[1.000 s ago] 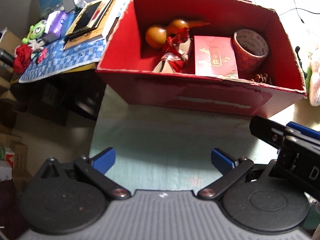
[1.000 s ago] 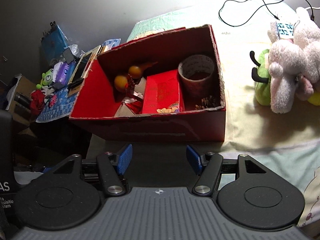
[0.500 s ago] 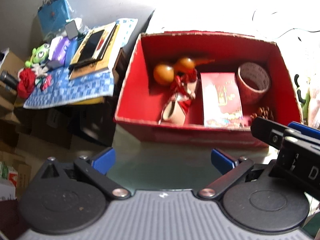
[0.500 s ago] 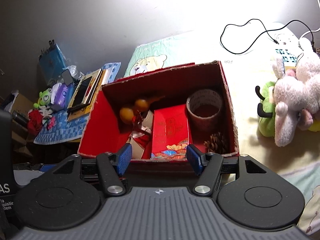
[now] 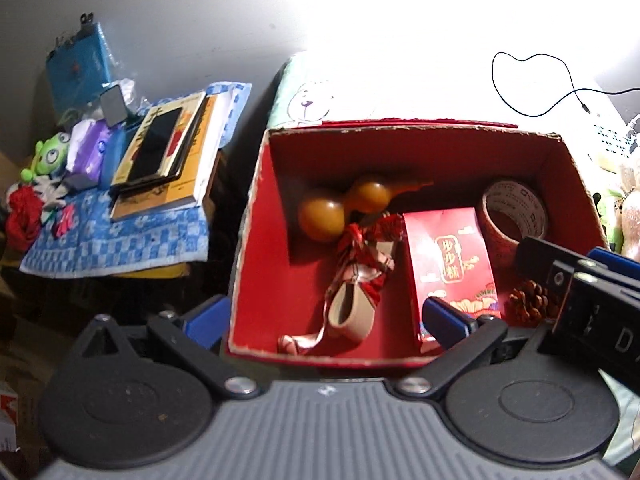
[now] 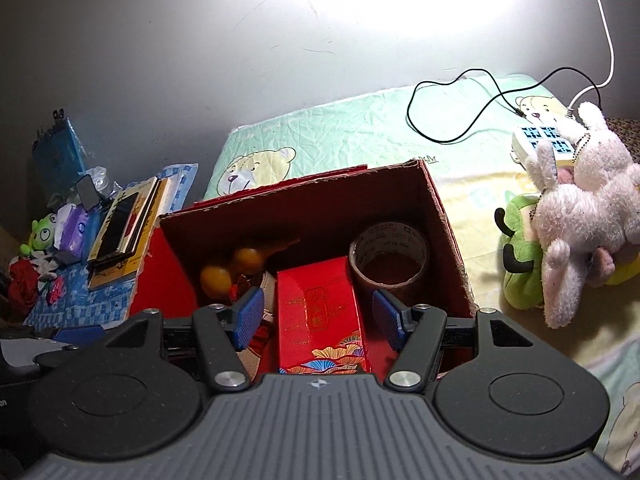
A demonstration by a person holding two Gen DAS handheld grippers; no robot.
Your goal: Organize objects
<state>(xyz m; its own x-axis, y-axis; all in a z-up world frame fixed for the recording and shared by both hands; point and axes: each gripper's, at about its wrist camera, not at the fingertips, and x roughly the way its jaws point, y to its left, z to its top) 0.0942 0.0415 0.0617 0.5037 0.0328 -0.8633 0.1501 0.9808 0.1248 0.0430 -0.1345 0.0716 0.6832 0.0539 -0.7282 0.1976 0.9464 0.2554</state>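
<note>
- Red box (image 6: 448, 236) is sitting on the bedsheet (image 6: 340, 136), directly under both my grippers.
- I am holding my right gripper (image 6: 318, 316) spread, empty, straddling the red packet (image 6: 320, 316) at 12 o'clock.
- I am keeping my left gripper (image 5: 324, 316) spread wide, empty.
- Gourd (image 5: 340, 210) and tape roll (image 5: 514, 210) are lying farther back, at 11 and 1 o'clock.

Gold characters "步步糕" stand on the red packet (image 5: 450, 264).
</note>
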